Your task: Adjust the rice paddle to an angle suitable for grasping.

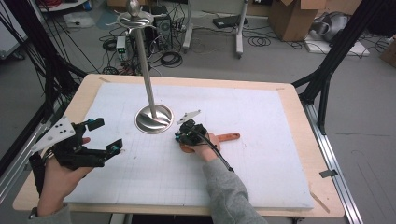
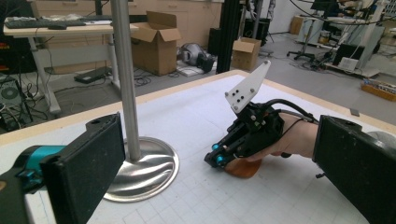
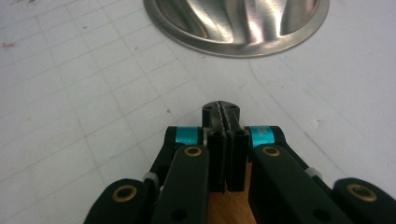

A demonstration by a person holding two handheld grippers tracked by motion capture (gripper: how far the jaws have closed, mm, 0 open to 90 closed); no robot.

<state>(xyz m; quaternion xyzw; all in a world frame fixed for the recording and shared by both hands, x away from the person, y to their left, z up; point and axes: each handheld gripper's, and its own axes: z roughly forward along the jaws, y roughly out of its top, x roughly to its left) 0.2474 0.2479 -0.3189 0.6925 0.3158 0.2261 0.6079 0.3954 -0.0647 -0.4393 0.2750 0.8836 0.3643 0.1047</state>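
Under the right claw (image 1: 183,138), jaws pressed together, lies a brown wooden spatula (image 1: 227,137); its handle shows from above, the blade largely hidden. Left claw (image 1: 105,136) gapes wide, empty, beside the steel stand (image 1: 153,118).

the wooden utensil's (image 1: 228,137) head is covered by the right gripper (image 1: 179,136); the stand's (image 2: 125,88) top is cut off in the left gripper view.

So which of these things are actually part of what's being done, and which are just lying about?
Part of the job:
- right gripper, fingers shut, over the brown wooden utensil
- left gripper, fingers open, held to the side
- metal stand close ahead, probably

Lying about:
- cardboard boxes on the floor
- cables
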